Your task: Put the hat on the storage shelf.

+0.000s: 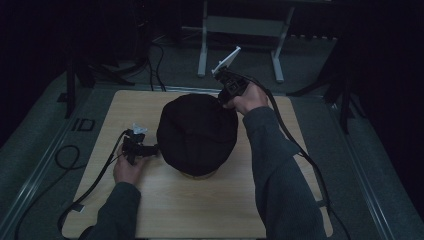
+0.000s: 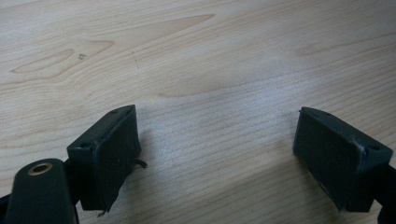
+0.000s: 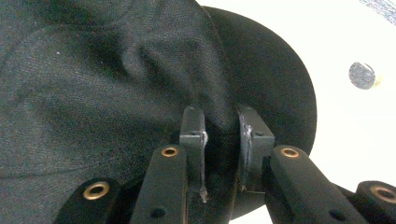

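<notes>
The rounded fabric cap point(image 1: 197, 134) is black, its woven cloth showing a fine dark-grey texture in the right gripper view. The rectangular wooden table top point(image 1: 200, 210) is pale tan with flowing darker grain lines and oval knots. The right gripper point(image 3: 221, 135) has black jaws with brass-coloured rivets; the left gripper point(image 2: 219, 154) has matt black pads. The person's sleeve point(image 1: 282, 175) is dull grey-green.
</notes>
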